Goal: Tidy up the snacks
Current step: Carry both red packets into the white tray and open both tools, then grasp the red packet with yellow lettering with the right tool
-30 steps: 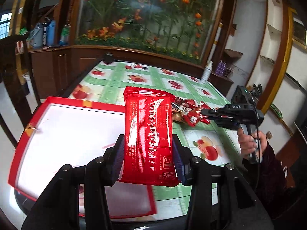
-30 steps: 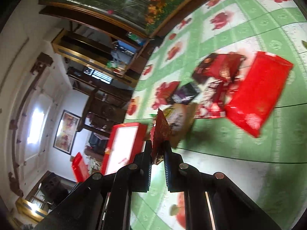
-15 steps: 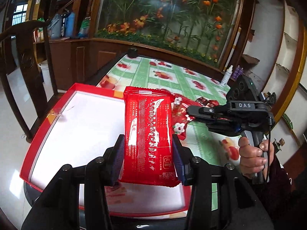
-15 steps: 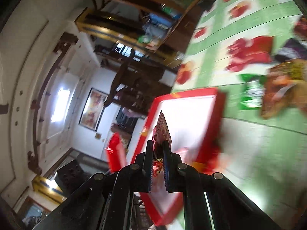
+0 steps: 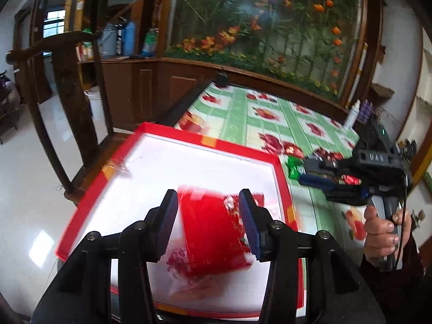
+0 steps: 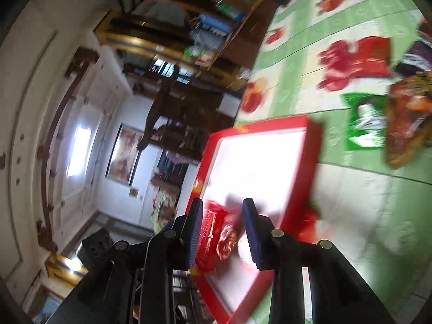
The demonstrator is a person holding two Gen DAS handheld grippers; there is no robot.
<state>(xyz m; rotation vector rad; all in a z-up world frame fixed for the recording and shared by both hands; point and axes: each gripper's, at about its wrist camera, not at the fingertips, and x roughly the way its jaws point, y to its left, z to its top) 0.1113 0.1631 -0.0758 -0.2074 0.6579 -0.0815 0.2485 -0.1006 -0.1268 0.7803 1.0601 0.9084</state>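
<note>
Two red packets inside the tray (image 5: 189, 167), neither one gripped. At far left, a shallow, straight-edged red cardboard rim around a flat, glossy white floor.

Next over, left gripper (image 5: 209, 222): jaws apart, ribbed blue pads apparently clear of the wrapper, nothing clamped. Just beyond and below the pads, large red packet (image 5: 213, 237): flat foil pillow, slick and crinkly, blurred, long axis roughly along the fingers and tipped a little rightward. Cannot tell whether resting or falling.

Beside its right edge, small red packet (image 6: 224, 240), patterned and soft-looking. In the right wrist view, between the opening jaws of the right gripper (image 6: 222, 229), leaning toward the left pad but squeezed by neither, so released over the tray's near corner.

Further right, off the tray on the green-and-white embossed plastic tablecloth (image 5: 243, 118), a loose pile of snacks (image 5: 291, 148): green sachet (image 5: 295, 166), red and dark wrappers, brown-orange bag (image 6: 407, 118).

Judged next: a reach rightward to that pile, well apart from the left gripper and near the right hand (image 5: 383, 232), so better suited to the right side.
</note>
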